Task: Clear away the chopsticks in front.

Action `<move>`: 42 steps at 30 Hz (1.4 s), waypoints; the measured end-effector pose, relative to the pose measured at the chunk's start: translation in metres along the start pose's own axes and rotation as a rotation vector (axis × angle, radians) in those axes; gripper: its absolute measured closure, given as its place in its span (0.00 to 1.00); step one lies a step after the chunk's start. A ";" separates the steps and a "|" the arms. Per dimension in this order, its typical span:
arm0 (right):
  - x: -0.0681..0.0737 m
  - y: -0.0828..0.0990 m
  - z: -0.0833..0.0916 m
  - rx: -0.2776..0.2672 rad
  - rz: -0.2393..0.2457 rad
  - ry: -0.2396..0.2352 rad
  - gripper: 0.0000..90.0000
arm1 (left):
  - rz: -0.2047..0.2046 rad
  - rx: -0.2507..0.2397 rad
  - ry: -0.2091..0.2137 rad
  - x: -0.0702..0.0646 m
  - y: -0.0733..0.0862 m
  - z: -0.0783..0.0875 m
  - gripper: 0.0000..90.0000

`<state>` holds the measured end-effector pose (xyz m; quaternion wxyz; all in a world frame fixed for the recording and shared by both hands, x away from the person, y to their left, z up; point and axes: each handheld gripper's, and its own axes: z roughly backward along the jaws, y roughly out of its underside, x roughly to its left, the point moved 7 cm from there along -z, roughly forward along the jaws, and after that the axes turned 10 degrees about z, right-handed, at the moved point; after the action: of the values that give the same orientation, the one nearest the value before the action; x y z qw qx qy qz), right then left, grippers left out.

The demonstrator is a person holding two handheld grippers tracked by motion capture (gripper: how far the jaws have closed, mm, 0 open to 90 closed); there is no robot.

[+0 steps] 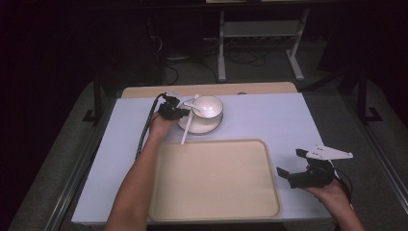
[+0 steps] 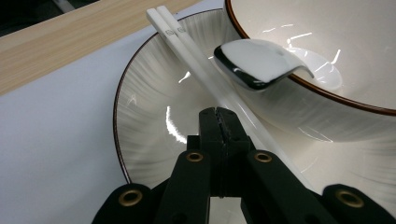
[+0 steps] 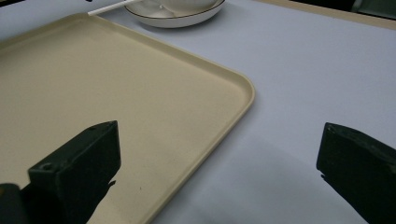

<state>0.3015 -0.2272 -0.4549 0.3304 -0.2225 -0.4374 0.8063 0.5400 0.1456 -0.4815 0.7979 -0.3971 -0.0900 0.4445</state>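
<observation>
Presently left claw (image 2: pixel 223 122) clenched empty above plate (image 2: pixel 140 121), chopsticks (image 2: pixel 196 60) just beside tips; right claw (image 3: pixel 219 172) released near tray (image 3: pixel 140 107). Next likely: reopen, straddle chopsticks.

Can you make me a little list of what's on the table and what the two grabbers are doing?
left gripper: shut, over the plate beside the chopsticks, holding nothing that shows
right gripper: open, empty, by the tray's corner
chopsticks: white pair lying across the plate
plate: under the bowl
bowl: white, brown rim
spoon: resting in the bowl
tray: beige, bare
</observation>
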 end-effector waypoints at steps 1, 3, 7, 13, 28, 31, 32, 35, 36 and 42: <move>0.000 0.000 0.000 0.000 0.000 0.000 0.00 | 0.000 0.000 0.000 0.000 0.000 0.000 0.99; 0.000 0.000 0.000 0.000 0.000 0.000 0.00 | 0.007 0.001 -0.014 0.000 0.001 0.005 0.99; 0.000 0.000 0.000 0.002 0.002 -0.002 0.00 | 0.042 0.013 -0.030 0.000 0.009 0.021 0.99; 0.002 0.000 -0.001 0.005 0.008 -0.001 0.00 | 0.062 0.006 -0.001 -0.010 0.022 0.043 0.99; 0.001 0.001 -0.001 0.014 0.007 0.002 0.00 | 0.054 0.027 0.104 -0.058 0.052 0.071 1.00; 0.001 0.001 -0.001 0.014 0.008 0.003 0.00 | 0.054 0.032 0.118 -0.065 0.055 0.073 1.00; 0.001 0.001 -0.001 0.015 0.008 0.004 0.00 | 0.040 0.039 0.120 -0.071 0.060 0.073 0.99; 0.001 0.001 -0.001 0.016 0.008 0.006 0.00 | 0.036 0.050 0.128 -0.079 0.065 0.071 0.99; 0.001 0.001 -0.001 0.016 0.008 0.006 0.00 | 0.036 0.050 0.128 -0.079 0.065 0.071 0.99; 0.000 0.002 -0.001 0.018 0.008 0.010 0.00 | 0.025 0.070 0.116 -0.082 0.069 0.061 0.99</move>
<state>0.3015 -0.2280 -0.4568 0.3316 -0.2252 -0.4275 0.8103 0.4173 0.1350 -0.4728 0.8095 -0.3953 -0.0234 0.4335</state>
